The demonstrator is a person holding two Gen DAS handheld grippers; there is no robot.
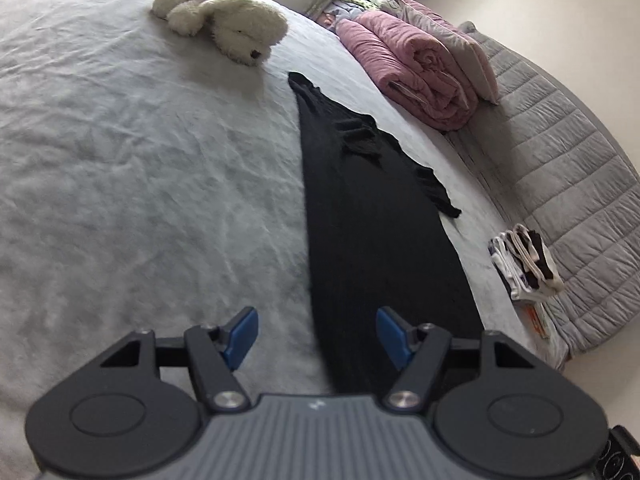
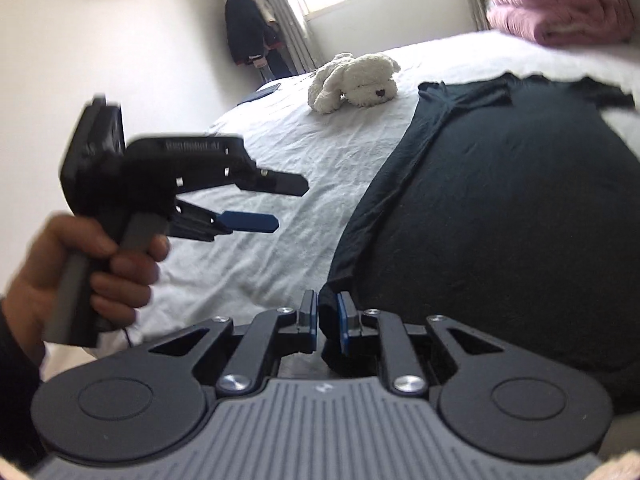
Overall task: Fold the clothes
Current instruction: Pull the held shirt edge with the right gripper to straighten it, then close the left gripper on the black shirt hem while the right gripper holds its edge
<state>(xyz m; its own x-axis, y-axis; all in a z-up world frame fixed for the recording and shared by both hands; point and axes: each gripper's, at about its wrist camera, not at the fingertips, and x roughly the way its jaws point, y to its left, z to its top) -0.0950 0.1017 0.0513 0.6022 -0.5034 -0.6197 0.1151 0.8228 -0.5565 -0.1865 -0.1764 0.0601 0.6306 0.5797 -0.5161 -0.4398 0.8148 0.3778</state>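
Black knit garment [image 2: 500,216] spread on the white-sheeted bed [image 2: 304,168], right of centre
Right gripper [image 2: 328,322] fingers pinch its near corner; left gripper [image 1: 316,334] fingers gape wide, empty; raised lettering on it too blurred to read

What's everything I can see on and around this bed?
black garment: one, black, spread on the bed, its near corner in the right tongs
bed sheet: one, white, covers the bed
plush dog: one, cream, lying beyond the garment
quilt: one, pink, rolled by the headboard
headboard: one, grey, padded
folded clothes: small stack, white and dark, bed edge
hanging coat: one, dark, by the window
left tongs: open, empty
right tongs: shut on the garment
hand: one, holding the left tongs
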